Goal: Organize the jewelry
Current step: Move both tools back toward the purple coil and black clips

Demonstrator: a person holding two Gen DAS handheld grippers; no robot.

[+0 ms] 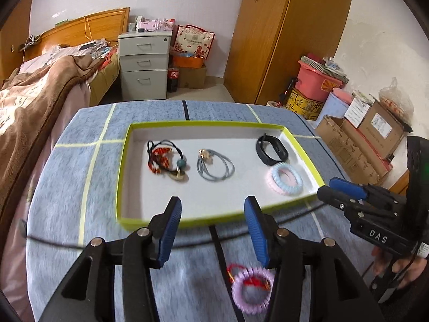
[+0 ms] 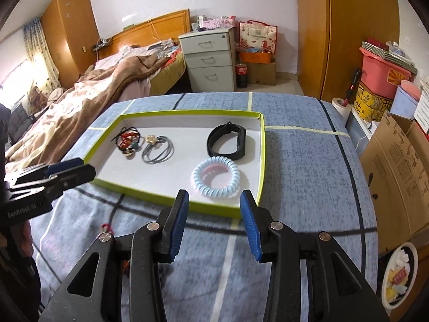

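Left gripper, right gripper agape — purple coil bracelet outside tray.

We see our right gripper with its blue pads spread wide and nothing between them, above the blue checked cloth. Just ahead lies the green-rimmed tray, holding a pale blue coil bracelet nearest us, a black band behind it, grey hair ties and a red-and-black beaded piece at the far left. Our left gripper shows at the left edge
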